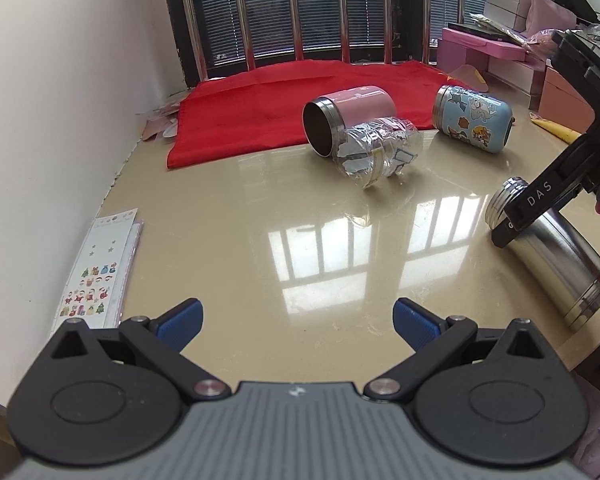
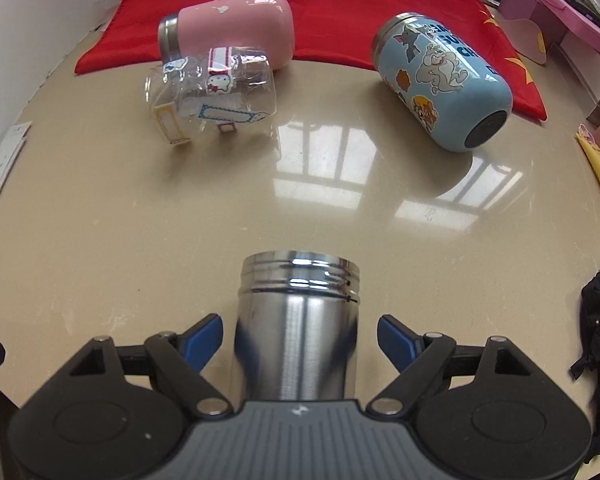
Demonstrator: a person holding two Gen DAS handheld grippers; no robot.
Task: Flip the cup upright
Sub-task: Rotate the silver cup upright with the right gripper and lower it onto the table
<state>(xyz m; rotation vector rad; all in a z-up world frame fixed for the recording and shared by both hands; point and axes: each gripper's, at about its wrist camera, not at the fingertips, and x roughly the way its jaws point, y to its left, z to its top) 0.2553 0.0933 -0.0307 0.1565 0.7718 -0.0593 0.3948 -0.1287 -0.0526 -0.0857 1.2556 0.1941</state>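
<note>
A steel cup (image 2: 296, 320) lies on its side on the beige table, threaded mouth pointing away from me; it also shows in the left wrist view (image 1: 556, 256). My right gripper (image 2: 300, 340) is open, its blue pads (image 2: 204, 340) on either side of the cup's body with small gaps. In the left wrist view the right gripper's black finger (image 1: 540, 204) reaches down over the cup near its mouth. My left gripper (image 1: 298, 320) is open and empty, low over the table at the near left.
A pink cup (image 2: 236, 28), a clear stickered jar (image 2: 212, 92) and a blue cartoon cup (image 2: 444, 84) lie on their sides farther back. A red cloth (image 1: 260, 108) covers the far table. A sticker sheet (image 1: 96, 276) lies at left by the wall. Pink boxes (image 1: 484, 48) stand at right.
</note>
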